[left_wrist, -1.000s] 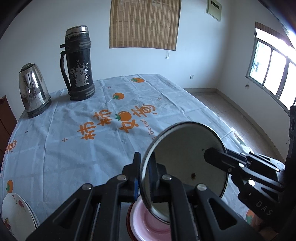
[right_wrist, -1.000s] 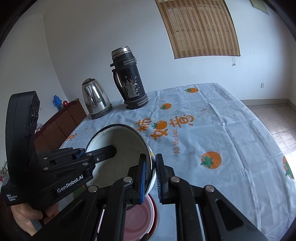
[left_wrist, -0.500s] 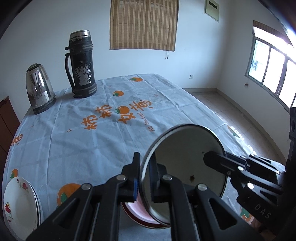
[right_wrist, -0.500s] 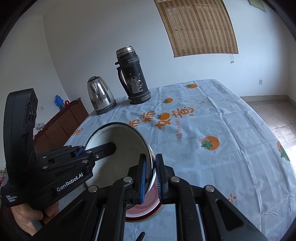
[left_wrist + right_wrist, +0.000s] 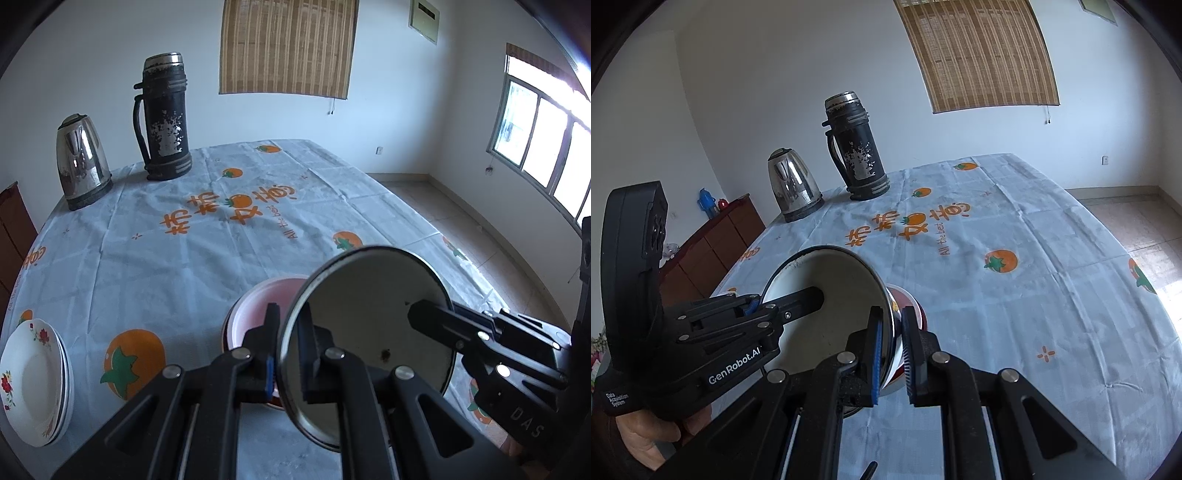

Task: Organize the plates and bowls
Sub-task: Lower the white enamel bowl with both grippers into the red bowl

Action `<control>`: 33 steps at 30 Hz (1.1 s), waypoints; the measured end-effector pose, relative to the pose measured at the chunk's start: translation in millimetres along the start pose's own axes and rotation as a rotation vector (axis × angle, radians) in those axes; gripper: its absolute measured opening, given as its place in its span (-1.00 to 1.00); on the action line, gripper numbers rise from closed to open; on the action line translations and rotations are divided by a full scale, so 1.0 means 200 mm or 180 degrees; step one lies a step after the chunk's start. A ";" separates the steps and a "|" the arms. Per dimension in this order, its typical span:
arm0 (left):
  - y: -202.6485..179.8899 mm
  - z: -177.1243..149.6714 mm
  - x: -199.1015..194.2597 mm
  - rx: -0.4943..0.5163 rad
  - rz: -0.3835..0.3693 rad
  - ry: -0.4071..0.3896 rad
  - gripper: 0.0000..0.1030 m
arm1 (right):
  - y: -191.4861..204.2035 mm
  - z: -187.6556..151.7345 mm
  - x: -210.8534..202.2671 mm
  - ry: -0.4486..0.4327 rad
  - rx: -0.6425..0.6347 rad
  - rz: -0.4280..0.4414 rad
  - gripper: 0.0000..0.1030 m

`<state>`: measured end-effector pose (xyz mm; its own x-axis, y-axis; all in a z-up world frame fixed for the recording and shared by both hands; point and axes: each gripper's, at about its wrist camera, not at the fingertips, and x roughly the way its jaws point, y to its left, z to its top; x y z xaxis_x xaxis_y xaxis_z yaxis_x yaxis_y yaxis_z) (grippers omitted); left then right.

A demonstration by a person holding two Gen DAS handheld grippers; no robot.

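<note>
Both tools, left tool [image 5: 286,354] and right tool [image 5: 891,354], pinch opposite rims of the enamel bowl [image 5: 827,306], so I can carry it level over the pink bowl [image 5: 258,306].

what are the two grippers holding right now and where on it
Both hold one enamel bowl by its rim: left gripper on one side, right gripper on the opposite side.

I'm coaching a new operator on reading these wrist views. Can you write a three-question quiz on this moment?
1. True or false: both grippers grip the rim of the same white enamel bowl.
2. What lies on the tablecloth directly beyond the held bowl?
A. a pink bowl with a red outside
B. a glass jug
C. a wooden tray
3. Fill in: the stack of white floral plates sits near the left gripper's view's ____ edge.

Key: 1 true; 2 A; 3 left.
</note>
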<state>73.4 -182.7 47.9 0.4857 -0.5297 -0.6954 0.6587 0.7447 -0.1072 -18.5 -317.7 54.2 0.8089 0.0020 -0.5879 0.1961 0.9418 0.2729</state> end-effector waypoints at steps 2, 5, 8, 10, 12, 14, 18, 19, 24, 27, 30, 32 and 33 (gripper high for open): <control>0.00 -0.01 0.01 -0.0017 0.0013 0.0013 -0.87 | -0.01 -0.01 0.00 0.0026 0.0031 0.0013 -0.78; 0.02 -0.02 0.02 -0.0053 0.0019 0.0042 -0.87 | 0.00 -0.03 0.02 0.0052 0.0038 0.0017 -0.78; 0.02 -0.02 0.03 -0.0062 0.0029 0.0054 -0.87 | 0.00 -0.03 0.03 0.0076 0.0053 0.0030 -0.78; 0.03 -0.03 0.04 -0.0075 0.0027 0.0065 -0.87 | -0.01 -0.03 0.04 0.0094 0.0065 0.0037 -0.78; 0.03 -0.03 0.06 -0.0093 0.0024 0.0088 -0.86 | -0.01 -0.03 0.06 0.0123 0.0076 0.0036 -0.78; 0.04 -0.02 0.08 -0.0112 0.0023 0.0115 -0.86 | -0.01 -0.03 0.08 0.0151 0.0085 0.0029 -0.78; 0.06 -0.02 0.12 -0.0136 0.0031 0.0160 -0.86 | -0.02 -0.02 0.12 0.0217 0.0085 0.0024 -0.78; 0.06 -0.02 0.13 -0.0151 0.0022 0.0168 -0.86 | -0.02 -0.02 0.13 0.0225 0.0075 0.0020 -0.78; 0.07 -0.01 0.16 -0.0169 0.0035 0.0192 -0.86 | -0.03 0.00 0.16 0.0268 0.0061 0.0004 -0.78; 0.08 -0.01 0.18 -0.0184 0.0043 0.0218 -0.86 | -0.04 0.00 0.18 0.0294 0.0057 0.0005 -0.78; 0.09 -0.01 0.20 -0.0199 0.0050 0.0253 -0.86 | -0.04 0.00 0.21 0.0328 0.0057 0.0005 -0.78; 0.10 -0.01 0.21 -0.0202 0.0053 0.0265 -0.86 | -0.04 0.00 0.23 0.0343 0.0059 0.0001 -0.78; 0.10 -0.01 0.22 -0.0206 0.0054 0.0273 -0.86 | -0.04 0.01 0.23 0.0351 0.0057 -0.0002 -0.78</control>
<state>106.7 -190.5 14.5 0.4436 -0.4821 -0.7555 0.6109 0.7795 -0.1387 18.2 -325.2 25.6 0.7431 0.0393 -0.6680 0.2072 0.9357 0.2857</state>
